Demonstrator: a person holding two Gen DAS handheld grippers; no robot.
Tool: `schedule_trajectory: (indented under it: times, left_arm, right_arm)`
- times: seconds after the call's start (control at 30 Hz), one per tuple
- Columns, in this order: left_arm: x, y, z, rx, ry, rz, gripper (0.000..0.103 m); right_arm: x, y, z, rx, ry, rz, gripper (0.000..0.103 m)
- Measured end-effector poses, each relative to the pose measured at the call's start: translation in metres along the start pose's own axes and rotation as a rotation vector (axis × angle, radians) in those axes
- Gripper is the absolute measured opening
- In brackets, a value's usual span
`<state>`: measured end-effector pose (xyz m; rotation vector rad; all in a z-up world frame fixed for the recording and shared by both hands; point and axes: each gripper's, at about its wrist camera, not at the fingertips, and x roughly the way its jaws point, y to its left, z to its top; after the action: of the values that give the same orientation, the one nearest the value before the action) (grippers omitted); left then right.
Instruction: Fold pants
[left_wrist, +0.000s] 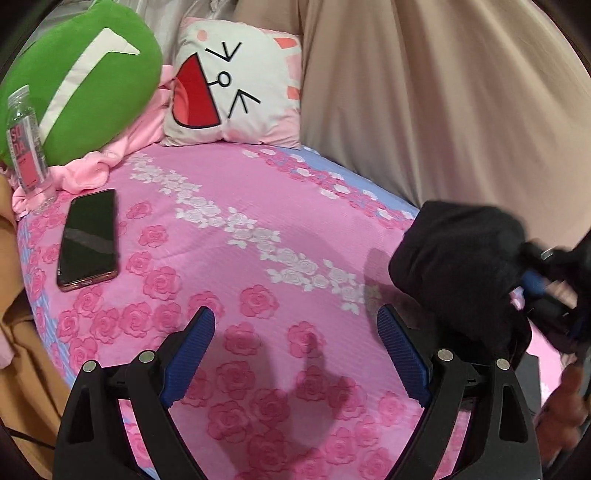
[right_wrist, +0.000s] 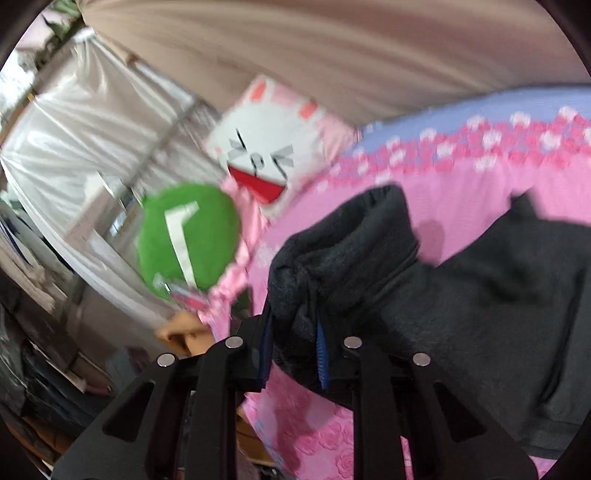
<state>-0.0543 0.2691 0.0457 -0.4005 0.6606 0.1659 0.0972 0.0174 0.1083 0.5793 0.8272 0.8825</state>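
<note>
**On the bed: pants clenched in right tongs, left tongs released**

On the pink rose-print bed (left_wrist: 236, 258), near edge: left tongs (left_wrist: 295, 326) spread wide, blue pads apart, nothing between, hovering above the bedspread with a shadow below. At right, just beside them: pants (left_wrist: 458, 258), dark and bunched, lifted off the bed. Gripped at the bunched end by the right tongs (right_wrist: 293, 354), blue pads pressed close on the cloth, seen plainly in the right wrist view. Rest of the pants (right_wrist: 498, 314) trailing right and down across the bedspread in that view; blurred there, so folds hard to read. Part of a hand (left_wrist: 565, 410) visible at the lower right edge of the left wrist view.

At far left: green cushion (left_wrist: 74, 74) with a white stripe, leaning on crumpled pink cloth (left_wrist: 92, 166). Just in front of the cushion: clear bottle (left_wrist: 27, 147) with a pink label, upright. Near the bottle, flat on the bed: phone (left_wrist: 88, 240), screen dark and facing up. At the far side, centre: white pillow (left_wrist: 236, 81) with a cartoon face and red mouth, propped upright. Behind it and along the right: beige curtain (left_wrist: 443, 92) hanging in folds. Beyond the bed's left end in the right wrist view: white plastic sheeting (right_wrist: 74, 147), blurred.
</note>
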Motion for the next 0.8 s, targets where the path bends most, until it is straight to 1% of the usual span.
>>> schedule_trajectory:
  times: [0.03, 0.1, 0.17, 0.2, 0.23, 0.27, 0.3, 0.33, 0.37, 0.4, 0.43, 0.47, 0.5, 0.53, 0.57, 0.6, 0.63, 0.73, 0.8]
  left_arm:
    - [-0.001, -0.006, 0.001, 0.004, 0.001, -0.022, 0.087]
    - [0.001, -0.02, 0.002, 0.019, 0.007, -0.061, 0.087]
    - [0.006, -0.043, 0.001, 0.045, 0.02, -0.111, 0.087]
    - [0.007, -0.054, -0.001, 0.059, 0.03, -0.136, 0.087]
    - [0.012, -0.07, -0.004, 0.08, 0.049, -0.174, 0.087]
    - [0.017, -0.084, -0.007, 0.096, 0.068, -0.206, 0.087]
    - [0.022, -0.098, -0.011, 0.112, 0.089, -0.234, 0.087]
    - [0.031, -0.116, -0.016, 0.13, 0.119, -0.265, 0.087]
    - [0.04, -0.132, -0.022, 0.144, 0.148, -0.285, 0.087]
    - [0.048, -0.147, -0.028, 0.155, 0.181, -0.299, 0.087]
    - [0.058, -0.164, -0.036, 0.169, 0.222, -0.314, 0.087]
    - [0.065, -0.176, -0.043, 0.18, 0.254, -0.314, 0.087]
    - [0.072, -0.187, -0.05, 0.189, 0.287, -0.307, 0.087]
    - [0.077, -0.194, -0.056, 0.195, 0.312, -0.304, 0.087]
    - [0.081, -0.199, -0.062, 0.201, 0.33, -0.299, 0.087]
    - [0.083, -0.203, -0.067, 0.209, 0.331, -0.274, 0.087]
    - [0.083, -0.204, -0.069, 0.216, 0.324, -0.26, 0.087]
    - [0.08, -0.2, -0.069, 0.232, 0.317, -0.246, 0.087]
    - [0.078, -0.194, -0.066, 0.221, 0.311, -0.245, 0.087]
  right_arm:
    - [-0.022, -0.001, 0.004, 0.002, -0.053, -0.001, 0.018]
    - [-0.084, -0.012, 0.004, -0.001, -0.168, -0.028, 0.018]
    - [-0.149, -0.036, -0.008, 0.008, -0.271, -0.142, 0.018]
    - [-0.182, -0.058, -0.022, 0.033, -0.306, -0.232, 0.019]
    - [-0.206, -0.088, -0.039, 0.064, -0.298, -0.332, 0.023]
    - [-0.217, -0.106, -0.049, 0.094, -0.284, -0.391, 0.025]
    - [-0.231, -0.137, -0.067, 0.162, -0.251, -0.525, 0.03]
    - [-0.24, -0.156, -0.081, 0.208, -0.232, -0.633, 0.03]
    - [-0.249, -0.169, -0.093, 0.234, -0.228, -0.706, 0.03]
    - [-0.26, -0.176, -0.105, 0.246, -0.238, -0.722, 0.03]
    - [-0.271, -0.179, -0.112, 0.266, -0.257, -0.685, 0.03]
    - [-0.277, -0.179, -0.115, 0.276, -0.273, -0.669, 0.031]
    - [-0.284, -0.177, -0.116, 0.278, -0.294, -0.666, 0.038]
    - [-0.287, -0.175, -0.115, 0.263, -0.304, -0.674, 0.048]
    - [-0.287, -0.173, -0.112, 0.249, -0.304, -0.681, 0.053]
    - [-0.286, -0.175, -0.11, 0.233, -0.297, -0.697, 0.06]
    - [-0.285, -0.177, -0.107, 0.225, -0.289, -0.706, 0.062]
    - [-0.272, -0.177, -0.101, 0.214, -0.275, -0.687, 0.062]
    - [-0.257, -0.173, -0.097, 0.186, -0.25, -0.639, 0.062]
